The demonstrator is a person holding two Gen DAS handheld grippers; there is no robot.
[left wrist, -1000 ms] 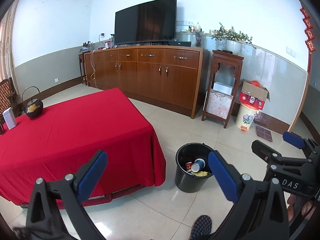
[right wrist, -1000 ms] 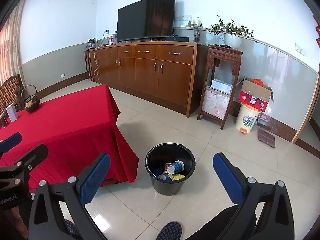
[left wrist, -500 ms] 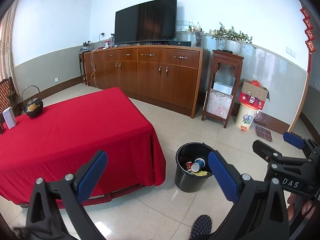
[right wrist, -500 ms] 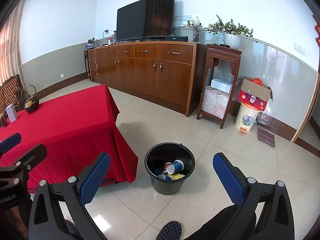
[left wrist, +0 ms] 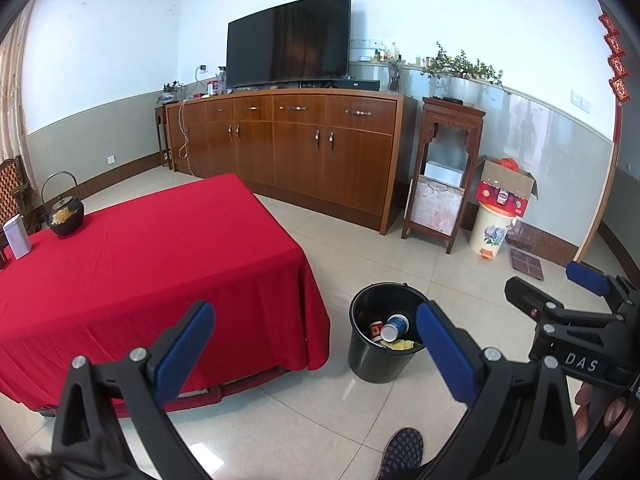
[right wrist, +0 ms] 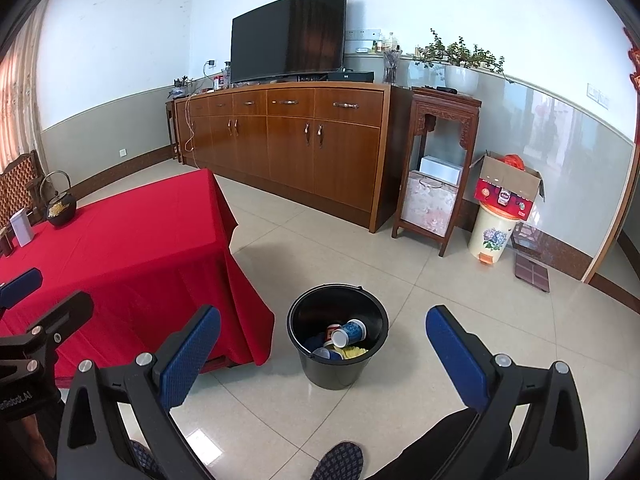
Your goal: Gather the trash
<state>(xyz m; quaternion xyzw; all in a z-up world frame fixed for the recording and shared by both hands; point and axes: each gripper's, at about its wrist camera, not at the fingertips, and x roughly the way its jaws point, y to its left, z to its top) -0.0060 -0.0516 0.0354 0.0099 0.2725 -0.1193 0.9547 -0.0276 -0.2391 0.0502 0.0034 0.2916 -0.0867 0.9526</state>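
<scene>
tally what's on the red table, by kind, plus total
Kettle, black with a hoop handle: 1
White box, upright: 1
Dark item at the table's left edge, cut off, kind unclear: 1
Total: 3

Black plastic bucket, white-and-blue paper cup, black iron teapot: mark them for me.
black plastic bucket [right wrist: 340, 372], right wrist view, front wall
white-and-blue paper cup [right wrist: 349, 332], right wrist view, side
black iron teapot [left wrist: 64, 214], left wrist view, body
</scene>
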